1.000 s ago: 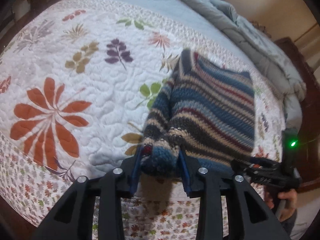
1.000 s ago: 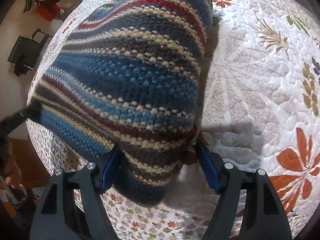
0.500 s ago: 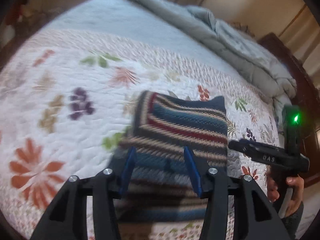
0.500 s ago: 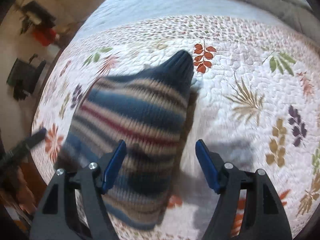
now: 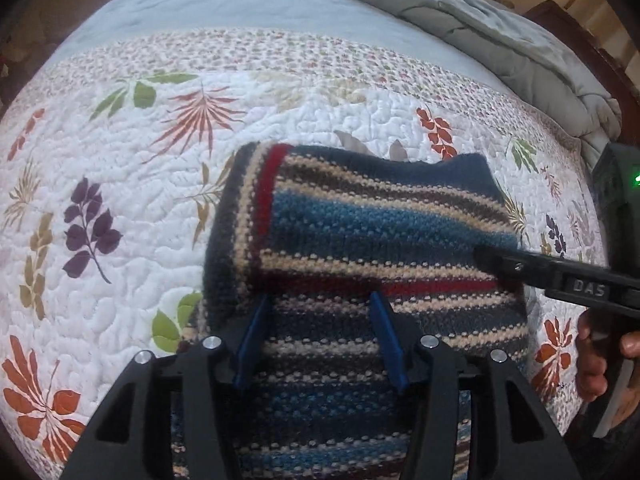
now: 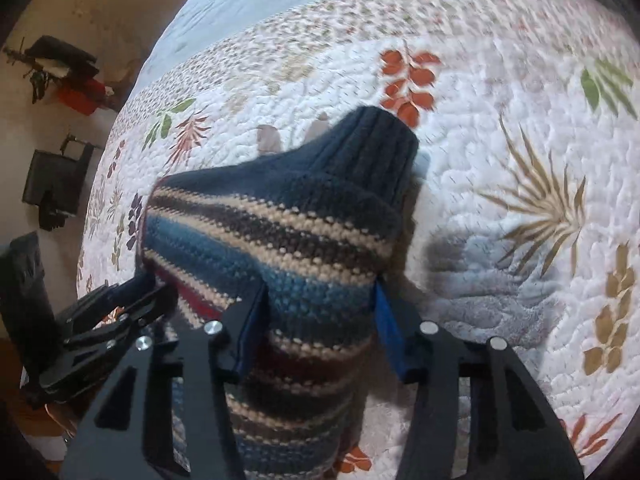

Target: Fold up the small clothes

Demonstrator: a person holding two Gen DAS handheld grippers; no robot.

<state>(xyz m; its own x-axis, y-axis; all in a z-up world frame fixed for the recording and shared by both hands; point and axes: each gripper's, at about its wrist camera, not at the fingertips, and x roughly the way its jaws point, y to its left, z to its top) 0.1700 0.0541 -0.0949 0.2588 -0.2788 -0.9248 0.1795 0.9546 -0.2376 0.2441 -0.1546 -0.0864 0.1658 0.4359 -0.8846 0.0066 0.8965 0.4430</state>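
A small striped knit sweater [image 5: 360, 240], blue, cream, brown and red, lies folded on the floral quilt [image 5: 120, 184]. It also shows in the right wrist view [image 6: 280, 248], with a ribbed dark blue cuff at its far end. My left gripper [image 5: 320, 336] hovers over the sweater's near part, jaws apart, holding nothing. My right gripper [image 6: 316, 320] is open over the sweater's right edge, and it shows in the left wrist view [image 5: 560, 276] at the right. The left gripper shows in the right wrist view [image 6: 108, 312] at the lower left.
A grey duvet [image 5: 500, 28] is bunched along the far side of the bed. A dark wooden bed frame [image 5: 560, 12] stands at the far right. Dark items and a red box [image 6: 80, 92] sit on the floor left of the bed.
Both grippers let go of the sweater, which was held up a second ago. It now lies folded on the quilt. Both grippers have drawn closer over it.
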